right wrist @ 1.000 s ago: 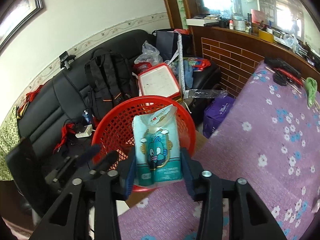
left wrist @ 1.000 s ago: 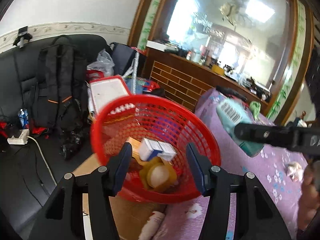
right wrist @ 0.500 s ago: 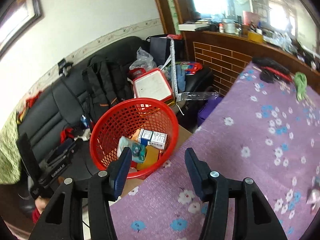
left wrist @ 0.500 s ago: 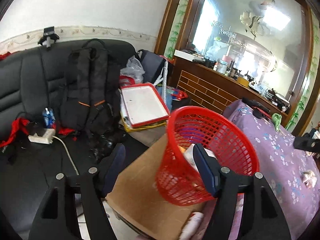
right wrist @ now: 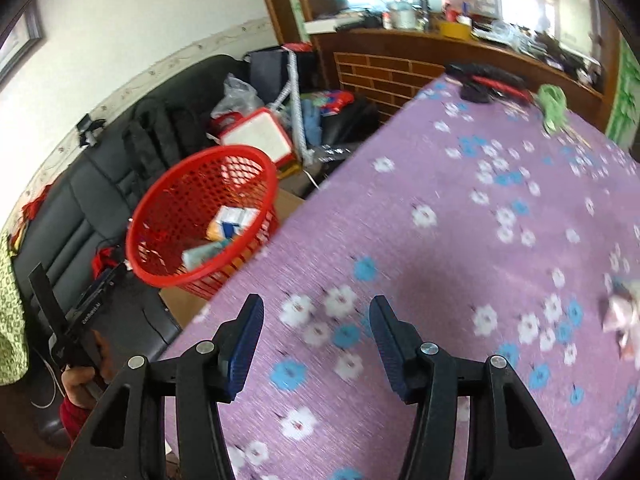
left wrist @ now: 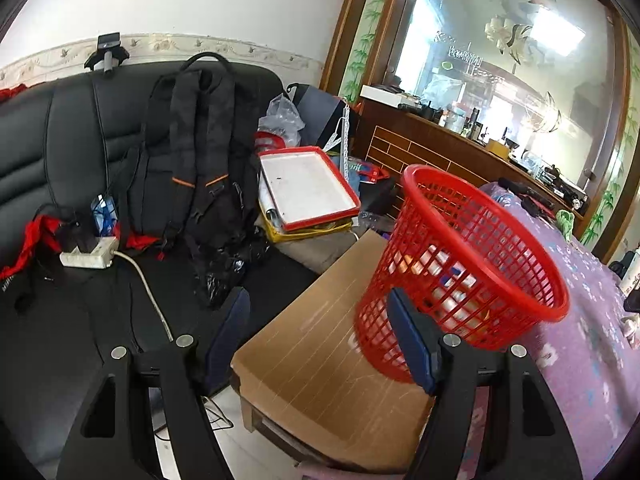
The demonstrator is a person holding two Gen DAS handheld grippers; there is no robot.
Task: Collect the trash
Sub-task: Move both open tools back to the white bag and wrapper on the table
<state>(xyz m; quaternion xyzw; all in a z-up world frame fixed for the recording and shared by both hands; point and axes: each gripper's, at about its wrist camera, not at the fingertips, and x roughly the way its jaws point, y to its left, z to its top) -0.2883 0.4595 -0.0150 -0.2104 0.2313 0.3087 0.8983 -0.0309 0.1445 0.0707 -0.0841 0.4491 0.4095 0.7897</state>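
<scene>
The right gripper (right wrist: 316, 334) hangs over the purple flowered tablecloth (right wrist: 460, 216) with its jaws parted and nothing between them; the last item is in the bin and the step in hand looks like reaching for the next piece of trash. The likeliest target is the crumpled pale wrapper (right wrist: 624, 316) at the right edge of the right wrist view, lying on the cloth well apart from the fingers and too blurred to identify further. To do this well, swing the gripper across to the right, bring the wrapper between the two blue pads, and come down steeply so that the pads straddle the crumple rather than pinch the cloth under it. It probably crushes easily, so a firm close should hold it.

The red mesh basket (right wrist: 200, 216) stands on a cardboard box (left wrist: 320, 368) just beside the table edge, at centre left in that view, with a small white-and-blue carton (right wrist: 234, 220) and other packets already inside.

The left gripper (left wrist: 320, 340) is also wide and empty, its right finger in front of the basket's wall at lower centre of its own view; whether it touches the mesh cannot be told.
</scene>
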